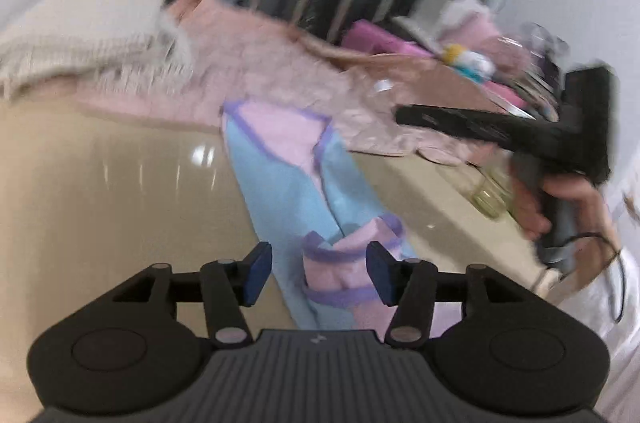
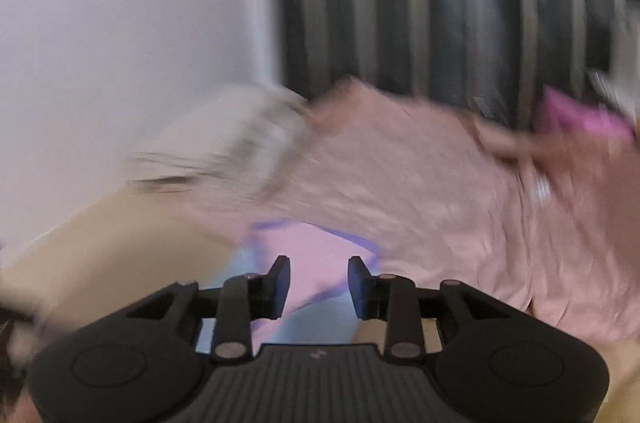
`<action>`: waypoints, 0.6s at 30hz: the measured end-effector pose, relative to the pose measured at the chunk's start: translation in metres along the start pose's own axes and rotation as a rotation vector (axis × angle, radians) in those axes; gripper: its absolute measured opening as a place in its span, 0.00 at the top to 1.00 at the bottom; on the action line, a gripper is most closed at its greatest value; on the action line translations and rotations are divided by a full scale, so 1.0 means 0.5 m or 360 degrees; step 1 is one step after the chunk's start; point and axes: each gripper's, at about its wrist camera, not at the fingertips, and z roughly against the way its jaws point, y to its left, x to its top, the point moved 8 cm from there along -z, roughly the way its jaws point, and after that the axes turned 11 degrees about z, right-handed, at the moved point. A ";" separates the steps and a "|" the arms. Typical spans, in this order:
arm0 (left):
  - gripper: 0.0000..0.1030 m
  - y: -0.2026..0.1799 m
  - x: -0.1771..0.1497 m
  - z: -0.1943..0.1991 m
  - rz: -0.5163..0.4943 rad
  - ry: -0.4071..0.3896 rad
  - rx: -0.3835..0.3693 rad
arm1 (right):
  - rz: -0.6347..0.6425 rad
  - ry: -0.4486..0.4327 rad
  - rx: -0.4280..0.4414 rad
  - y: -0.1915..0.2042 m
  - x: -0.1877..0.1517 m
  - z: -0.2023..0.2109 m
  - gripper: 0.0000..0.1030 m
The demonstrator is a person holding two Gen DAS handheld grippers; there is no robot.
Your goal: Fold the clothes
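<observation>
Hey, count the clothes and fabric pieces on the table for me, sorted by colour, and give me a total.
Blue and pink with purple trim: 1, the garment lying lengthwise in front of the left claw
Pale pink: 1, the crumpled cloth behind it
Cream fringed: 1, the knit at far left
Total: 3. The clutter at far right is too blurred to count.

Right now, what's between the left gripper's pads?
Left wrist view: the blue garment's pink purple-trimmed cuff lies between the left gripper's open pads, unpinched.
</observation>
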 end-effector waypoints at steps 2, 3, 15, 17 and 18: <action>0.47 -0.019 -0.021 0.030 -0.0202 -0.0052 -0.0054 | 0.0339 -0.0140 0.0120 0.089 -0.029 0.107 0.63; 0.47 -0.031 -0.034 0.043 -0.0300 -0.0069 -0.0087 | 0.0538 -0.0204 0.0172 0.141 -0.054 0.158 0.60; 0.29 -0.176 -0.267 0.009 -0.1636 0.0075 -0.0050 | 0.1421 0.0078 0.0277 0.338 -0.243 0.192 0.60; 0.29 -0.164 -0.282 -0.011 -0.1754 0.0068 0.0010 | 0.1446 0.0107 0.0268 0.338 -0.246 0.174 0.77; 0.29 -0.158 -0.288 -0.019 -0.1802 0.0065 0.0034 | 0.1454 0.0126 0.0265 0.337 -0.247 0.167 0.80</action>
